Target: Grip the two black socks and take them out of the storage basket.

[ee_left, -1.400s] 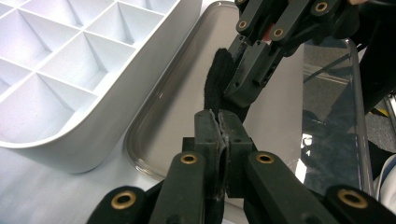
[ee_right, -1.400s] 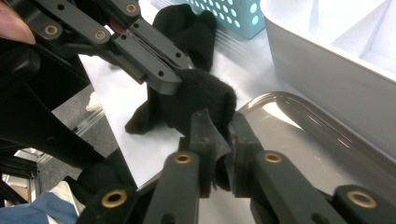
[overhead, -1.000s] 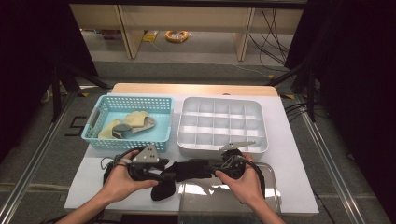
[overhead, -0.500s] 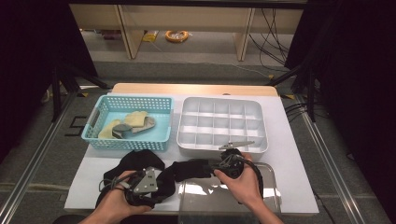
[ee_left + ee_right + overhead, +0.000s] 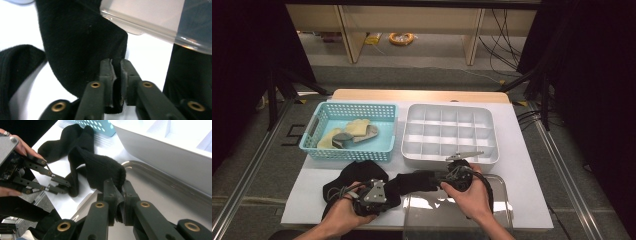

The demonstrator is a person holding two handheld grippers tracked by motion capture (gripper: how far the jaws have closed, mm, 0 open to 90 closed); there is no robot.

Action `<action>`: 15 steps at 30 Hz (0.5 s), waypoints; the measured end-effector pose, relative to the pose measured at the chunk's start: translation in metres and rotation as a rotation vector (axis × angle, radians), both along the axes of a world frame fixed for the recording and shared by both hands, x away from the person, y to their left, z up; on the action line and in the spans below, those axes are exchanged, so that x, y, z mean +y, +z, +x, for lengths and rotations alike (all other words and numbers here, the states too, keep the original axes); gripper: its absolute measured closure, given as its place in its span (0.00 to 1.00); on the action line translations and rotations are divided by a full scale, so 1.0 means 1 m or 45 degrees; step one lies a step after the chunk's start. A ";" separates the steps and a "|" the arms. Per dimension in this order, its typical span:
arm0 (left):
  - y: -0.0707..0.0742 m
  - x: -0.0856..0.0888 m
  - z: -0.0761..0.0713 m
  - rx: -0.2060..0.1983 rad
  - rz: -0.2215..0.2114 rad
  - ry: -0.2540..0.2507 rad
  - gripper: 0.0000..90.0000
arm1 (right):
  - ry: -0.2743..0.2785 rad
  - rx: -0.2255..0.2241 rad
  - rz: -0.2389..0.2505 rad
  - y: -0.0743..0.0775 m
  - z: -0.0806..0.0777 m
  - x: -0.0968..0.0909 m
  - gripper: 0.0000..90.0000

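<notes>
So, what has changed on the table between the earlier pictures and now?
The left gripper came down toward the near edge of the table, and its jaws have just been closing; they now pinch the black sock. The right gripper kept its place, shut on the sock's other end. The basket, the tray and the clear lid stayed put.

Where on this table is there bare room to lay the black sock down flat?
Free: the white mat left of the black sock, below the blue basket, and the strip right of the divided tray. Crowded: the front middle, where both tongs pinch the sock beside the clear lid.
</notes>
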State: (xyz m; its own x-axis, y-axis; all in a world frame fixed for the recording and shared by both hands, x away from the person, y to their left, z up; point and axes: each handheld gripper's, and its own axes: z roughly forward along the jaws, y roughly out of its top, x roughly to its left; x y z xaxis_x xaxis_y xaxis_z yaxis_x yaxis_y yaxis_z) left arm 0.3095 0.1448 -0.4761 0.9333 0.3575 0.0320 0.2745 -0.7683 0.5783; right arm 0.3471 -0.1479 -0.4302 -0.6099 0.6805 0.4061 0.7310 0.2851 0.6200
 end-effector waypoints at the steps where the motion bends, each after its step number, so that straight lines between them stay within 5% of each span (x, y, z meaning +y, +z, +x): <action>1: 0.002 0.002 0.002 0.024 0.007 -0.001 0.93 | 0.001 0.002 0.003 0.000 0.000 0.000 0.95; 4: 0.015 0.018 0.004 0.076 -0.061 0.037 0.97 | 0.001 0.007 0.007 0.001 -0.001 0.000 0.95; 6: 0.025 0.033 0.002 0.131 -0.230 0.150 0.97 | -0.010 0.027 0.008 0.003 -0.002 0.001 0.95; 15: 0.057 0.113 -0.010 0.306 -0.466 0.329 0.97 | 0.069 0.110 0.075 0.005 -0.003 0.011 0.95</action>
State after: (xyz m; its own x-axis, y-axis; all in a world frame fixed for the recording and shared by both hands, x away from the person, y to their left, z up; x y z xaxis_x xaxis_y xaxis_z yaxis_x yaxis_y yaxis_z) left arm 0.2998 0.2583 -0.4186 0.7785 0.5254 -0.3432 0.5871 -0.4165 0.6942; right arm 0.3440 -0.1365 -0.4252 -0.6064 0.6207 0.4970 0.7667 0.2906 0.5725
